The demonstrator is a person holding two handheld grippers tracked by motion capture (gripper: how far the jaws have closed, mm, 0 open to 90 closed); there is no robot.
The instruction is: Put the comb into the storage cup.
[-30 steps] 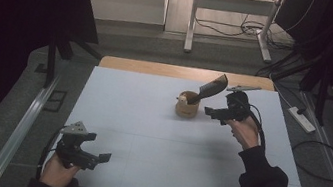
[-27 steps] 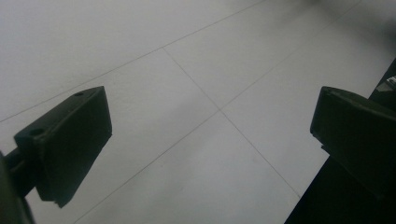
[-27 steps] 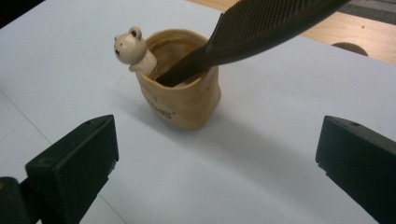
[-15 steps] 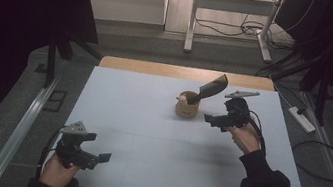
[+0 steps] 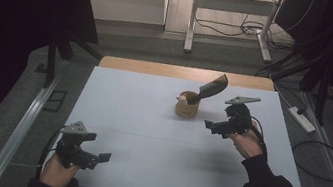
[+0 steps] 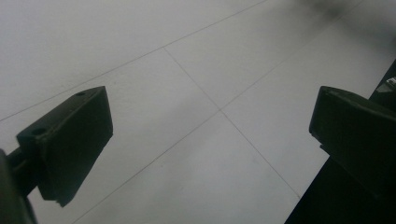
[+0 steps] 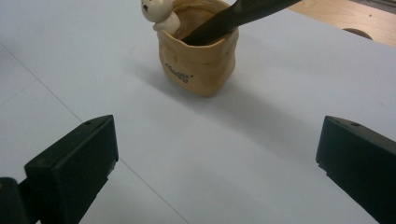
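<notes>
the tan pot, shaped like a little sack, carries a short line of dark print on its side, too small and slanted to read. a small white bear figure perches on its rim, and a dark flat tool leans out of its mouth toward the far right.

in the high view the pot stands on the far half of the white table, right of centre and well in from every edge. the right claw hovers just beside it on the near right, jaws spread wide and holding nothing, pointed toward the pot. a bare wooden strip shows along the table's far edge.

the left claw sits low near the front left corner, close to the near edge, also released with its jaws wide apart over bare surface. the wide white stretch between the two claws has nothing on it, crossed by thin seam lines.
</notes>
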